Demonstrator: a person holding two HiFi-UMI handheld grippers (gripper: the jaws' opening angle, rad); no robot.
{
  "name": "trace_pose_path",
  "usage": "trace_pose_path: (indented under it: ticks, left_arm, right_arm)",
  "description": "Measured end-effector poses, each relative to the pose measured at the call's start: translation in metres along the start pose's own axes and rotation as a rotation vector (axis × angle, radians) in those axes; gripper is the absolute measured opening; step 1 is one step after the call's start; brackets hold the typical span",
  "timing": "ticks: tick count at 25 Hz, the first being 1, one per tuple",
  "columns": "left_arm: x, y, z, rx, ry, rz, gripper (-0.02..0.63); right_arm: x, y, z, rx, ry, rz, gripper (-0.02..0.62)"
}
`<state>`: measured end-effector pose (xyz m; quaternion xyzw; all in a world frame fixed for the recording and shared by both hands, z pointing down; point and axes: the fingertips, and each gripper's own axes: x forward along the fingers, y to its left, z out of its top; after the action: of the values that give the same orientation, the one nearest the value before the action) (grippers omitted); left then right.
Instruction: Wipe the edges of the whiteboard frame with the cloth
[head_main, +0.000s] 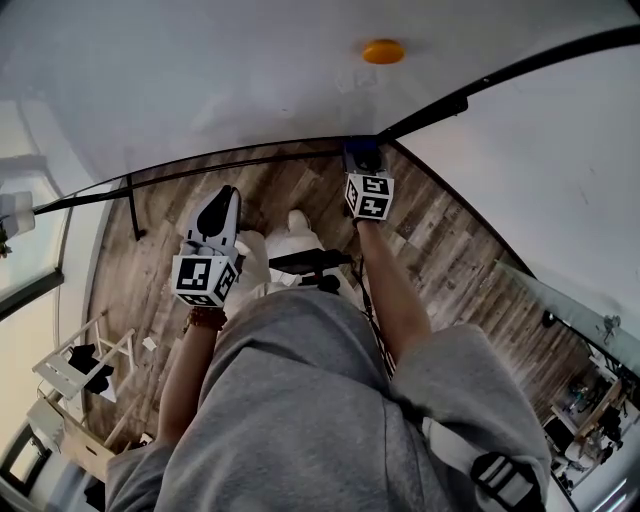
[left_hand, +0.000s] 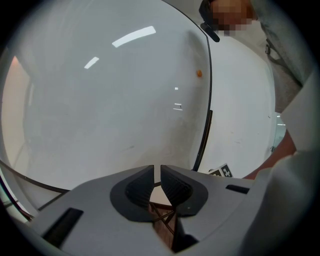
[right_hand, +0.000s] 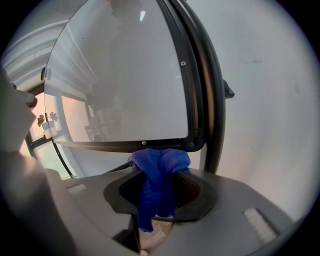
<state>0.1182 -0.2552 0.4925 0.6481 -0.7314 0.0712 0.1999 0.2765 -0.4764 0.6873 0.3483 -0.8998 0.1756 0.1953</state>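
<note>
1. Cloth, blue and bunched, is pinched in the fingers of the right gripper, just below the whiteboard frame at its lower corner.
2. Frame edge runs upward from the cloth; the right gripper is nearer.
3. Only the left gripper view shows the left gripper fingers: nearly together, holding nothing.

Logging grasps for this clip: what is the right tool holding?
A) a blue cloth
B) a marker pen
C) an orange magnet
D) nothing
A: in the right gripper view the right tool is clamped on a bunched blue cloth, with the whiteboard frame just beyond it.
</note>
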Motion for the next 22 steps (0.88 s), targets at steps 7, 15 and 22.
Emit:
trace_pose_path:
  ticks: [7, 15, 22]
  left_arm:
    - [-0.003, 0.005, 0.005, 0.000, -0.010, 0.005, 0.048]
    - [-0.008, 0.013, 0.004, -0.011, -0.013, 0.023, 0.048]
    - [-0.012, 0.017, -0.003, -0.022, -0.007, 0.030, 0.048]
  right_arm:
    - [-0.003, 0.008, 0.000, -0.042, 0.015, -0.006, 0.147]
    - [0.000, 0.020, 0.000, -0.040, 0.021, 0.010, 0.146]
    - [0.004, 0.031, -0.002, -0.031, 0.033, 0.029, 0.146]
